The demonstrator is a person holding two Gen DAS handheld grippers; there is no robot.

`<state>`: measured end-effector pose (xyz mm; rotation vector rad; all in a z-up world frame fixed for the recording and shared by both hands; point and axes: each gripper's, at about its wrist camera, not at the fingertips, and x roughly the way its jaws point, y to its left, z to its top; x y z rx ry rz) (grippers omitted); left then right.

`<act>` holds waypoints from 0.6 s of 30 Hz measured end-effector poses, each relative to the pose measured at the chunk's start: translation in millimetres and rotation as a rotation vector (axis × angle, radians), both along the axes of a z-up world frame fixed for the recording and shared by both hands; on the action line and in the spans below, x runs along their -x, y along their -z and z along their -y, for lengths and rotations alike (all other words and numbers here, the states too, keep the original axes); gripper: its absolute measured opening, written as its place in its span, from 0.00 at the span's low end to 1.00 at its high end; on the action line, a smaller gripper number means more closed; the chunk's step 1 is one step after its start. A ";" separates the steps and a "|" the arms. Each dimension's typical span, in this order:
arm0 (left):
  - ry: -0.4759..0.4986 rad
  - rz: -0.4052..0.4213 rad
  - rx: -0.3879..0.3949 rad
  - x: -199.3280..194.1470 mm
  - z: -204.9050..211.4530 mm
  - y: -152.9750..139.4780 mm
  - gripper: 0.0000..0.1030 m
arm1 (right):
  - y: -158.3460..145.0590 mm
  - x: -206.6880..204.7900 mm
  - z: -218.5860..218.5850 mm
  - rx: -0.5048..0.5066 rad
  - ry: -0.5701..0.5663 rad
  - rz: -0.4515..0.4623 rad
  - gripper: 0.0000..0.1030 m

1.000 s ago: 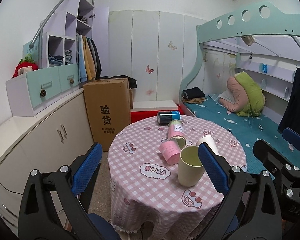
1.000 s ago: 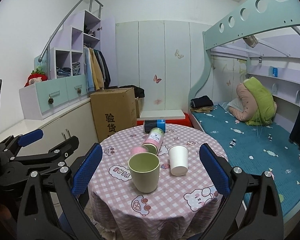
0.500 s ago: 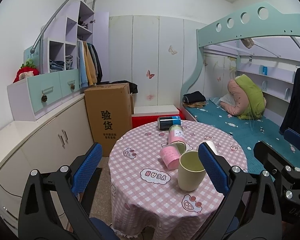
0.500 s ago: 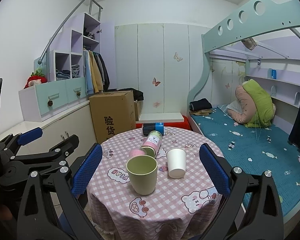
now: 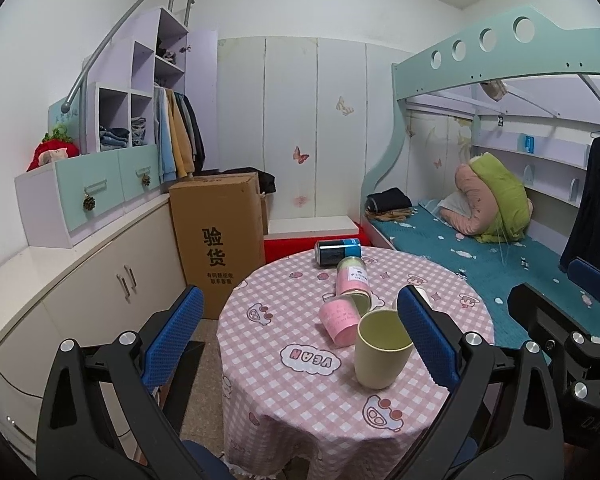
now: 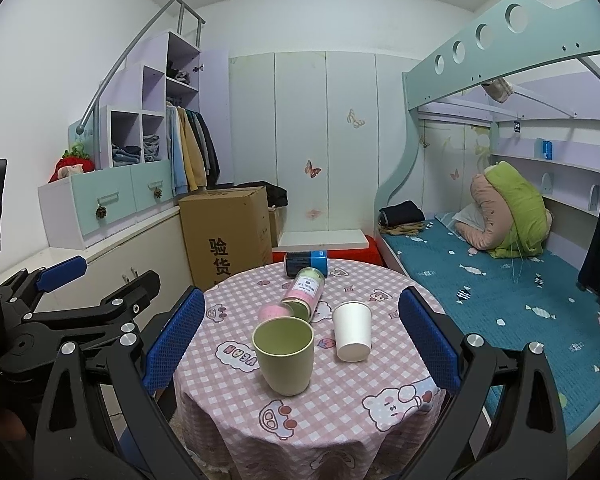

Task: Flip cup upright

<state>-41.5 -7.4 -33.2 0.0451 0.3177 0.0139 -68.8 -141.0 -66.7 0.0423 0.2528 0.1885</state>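
Both my grippers, left (image 5: 296, 344) and right (image 6: 298, 344), hang wide open, holding nothing. Nearest the table's (image 6: 380, 432) front edge stands the green cup (image 6: 284, 356), upright; beside it the white cup (image 6: 353, 331) stands mouth-down; beyond, toward the far edge, cans lie toppled.

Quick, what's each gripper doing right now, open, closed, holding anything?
Left gripper: open, holding nothing, short of the round pink checked table.
Right gripper: open, holding nothing.
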 end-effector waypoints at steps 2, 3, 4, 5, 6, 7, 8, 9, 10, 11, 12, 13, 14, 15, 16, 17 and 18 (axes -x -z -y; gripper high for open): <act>-0.003 0.009 -0.002 1.2 1.2 -0.3 0.95 | -0.3 -0.1 0.5 -0.002 0.000 0.001 0.91; -0.001 0.007 0.000 1.5 1.1 -0.6 0.95 | -0.4 -0.5 0.3 -0.004 -0.001 0.000 0.91; 0.002 0.007 0.003 2.0 0.9 -0.1 0.95 | 0.0 -0.3 0.0 -0.001 0.000 -0.002 0.91; 0.004 0.005 0.004 2.3 1.5 -0.1 0.95 | -0.5 0.2 1.1 -0.003 0.000 0.000 0.91; 0.003 0.005 0.003 2.2 0.6 -0.1 0.95 | -1.3 0.1 1.5 -0.006 -0.001 0.000 0.91; 0.001 0.009 0.001 3.1 1.9 -0.5 0.95 | -2.4 -0.2 1.5 -0.006 0.000 -0.001 0.91; 0.000 0.011 0.000 2.4 1.0 -0.9 0.95 | -2.1 0.1 1.6 -0.004 0.000 0.001 0.91; -0.004 0.016 -0.003 2.9 1.5 -1.1 0.95 | -2.9 0.2 1.7 -0.003 0.001 0.003 0.91; -0.011 0.024 -0.009 3.6 2.1 -1.7 0.95 | -3.4 0.3 2.5 -0.003 0.001 0.003 0.91; -0.017 0.030 -0.014 3.9 2.6 -2.2 0.95 | -3.8 0.5 2.7 -0.004 0.002 0.003 0.91; -0.017 0.031 -0.015 3.1 2.1 -2.8 0.95 | -3.6 0.6 2.8 -0.004 0.002 0.004 0.91; -0.014 0.029 -0.012 2.7 2.1 -3.0 0.95 | -3.8 0.8 3.0 -0.004 0.001 0.005 0.91; -0.013 0.026 -0.011 2.1 2.4 -3.2 0.95 | -4.0 0.6 2.5 -0.005 0.001 0.005 0.91; -0.013 0.025 -0.012 1.5 2.7 -3.1 0.95 | -4.3 0.7 2.7 -0.007 0.000 0.005 0.91; -0.015 0.027 -0.013 1.7 2.4 -3.5 0.95 | -4.2 0.7 2.5 -0.006 0.001 0.004 0.91; -0.014 0.027 -0.013 1.6 2.3 -3.6 0.95 | -4.1 0.8 2.5 -0.005 0.002 0.005 0.91; -0.014 0.028 -0.013 1.0 2.3 -3.7 0.95 | -4.0 0.8 2.6 -0.005 0.002 0.006 0.91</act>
